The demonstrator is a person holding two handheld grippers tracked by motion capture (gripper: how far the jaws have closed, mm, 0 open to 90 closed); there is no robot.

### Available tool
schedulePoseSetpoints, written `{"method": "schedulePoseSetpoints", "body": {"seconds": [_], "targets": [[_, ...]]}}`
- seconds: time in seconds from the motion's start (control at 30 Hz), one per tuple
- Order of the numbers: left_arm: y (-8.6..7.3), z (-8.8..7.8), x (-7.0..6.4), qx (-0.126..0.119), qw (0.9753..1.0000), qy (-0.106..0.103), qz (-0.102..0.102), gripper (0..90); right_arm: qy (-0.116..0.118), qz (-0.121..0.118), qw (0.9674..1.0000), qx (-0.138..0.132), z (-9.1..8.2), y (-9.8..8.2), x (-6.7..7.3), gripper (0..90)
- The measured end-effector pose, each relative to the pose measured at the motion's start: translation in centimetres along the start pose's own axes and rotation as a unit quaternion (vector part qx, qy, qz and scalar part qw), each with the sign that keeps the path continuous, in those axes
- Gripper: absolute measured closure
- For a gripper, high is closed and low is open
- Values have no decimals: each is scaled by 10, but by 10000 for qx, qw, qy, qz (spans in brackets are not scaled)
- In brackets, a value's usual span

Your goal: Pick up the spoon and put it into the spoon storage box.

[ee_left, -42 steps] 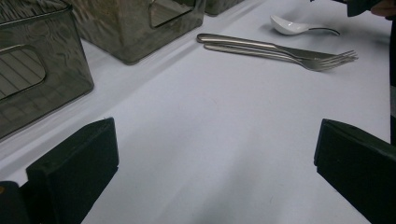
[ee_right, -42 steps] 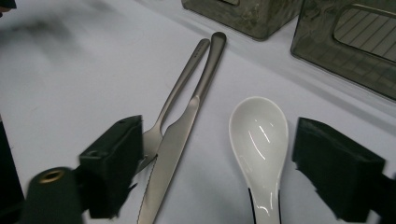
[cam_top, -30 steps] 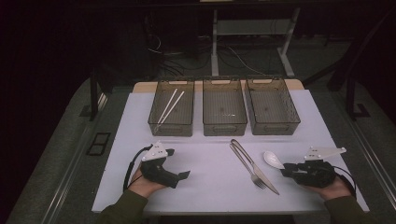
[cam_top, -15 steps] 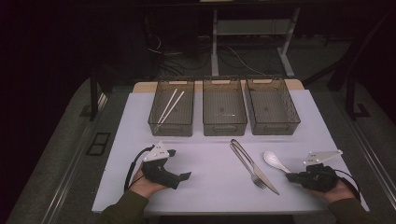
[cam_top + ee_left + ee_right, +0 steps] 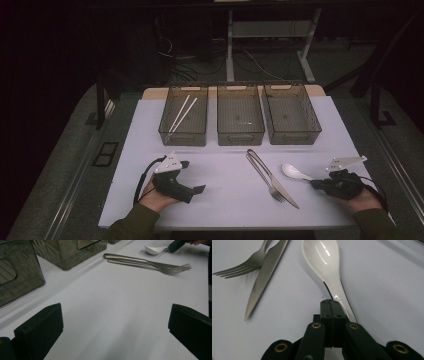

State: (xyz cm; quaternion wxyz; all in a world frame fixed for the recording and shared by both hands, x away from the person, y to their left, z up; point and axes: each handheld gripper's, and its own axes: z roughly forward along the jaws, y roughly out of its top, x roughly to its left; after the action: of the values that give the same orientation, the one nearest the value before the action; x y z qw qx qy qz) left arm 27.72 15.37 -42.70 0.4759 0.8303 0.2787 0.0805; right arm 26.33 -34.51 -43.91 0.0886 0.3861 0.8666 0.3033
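Low in the right gripper view, the right gripper (image 5: pixel 331 305) is clenched, pad on pad. The spoon (image 5: pixel 322 257) lies on the table, bowl at top middle. Its handle seems to run beside the pads, not between them. Best to open, slip over the handle, pinch again, and stay off the knife (image 5: pixel 265 272) at upper left. The left gripper (image 5: pixel 115 315) gapes wide with nothing in it. Far up the high view wait the bins (image 5: pixel 295 135).

A: How is the scene lit?
B: The white table (image 5: pixel 230 175) is lit from above; everything around it is lost in darkness.
A: Any glare or blur?
B: Bright streaks are seen on the spoon (image 5: pixel 324 262). The high view is grainy, and nearby black parts are softened.
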Motion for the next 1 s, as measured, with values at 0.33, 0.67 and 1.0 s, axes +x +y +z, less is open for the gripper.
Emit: {"method": "schedulePoseSetpoints", "body": {"seconds": [0.33, 0.67, 1.0], "targets": [[0, 0, 0, 19, 10000, -8, 4, 0, -131, 144, 9998, -40, 2, 5, -15, 895], [0, 2, 0, 9, 10000, -14, -29, 0, 173, 173, 9971, -721, -7, 27, -21, 680], [-1, 2, 1, 25, 10000, -22, -33, 0, 504, 183, 9964, -655, 16, 52, -34, 578]]}}
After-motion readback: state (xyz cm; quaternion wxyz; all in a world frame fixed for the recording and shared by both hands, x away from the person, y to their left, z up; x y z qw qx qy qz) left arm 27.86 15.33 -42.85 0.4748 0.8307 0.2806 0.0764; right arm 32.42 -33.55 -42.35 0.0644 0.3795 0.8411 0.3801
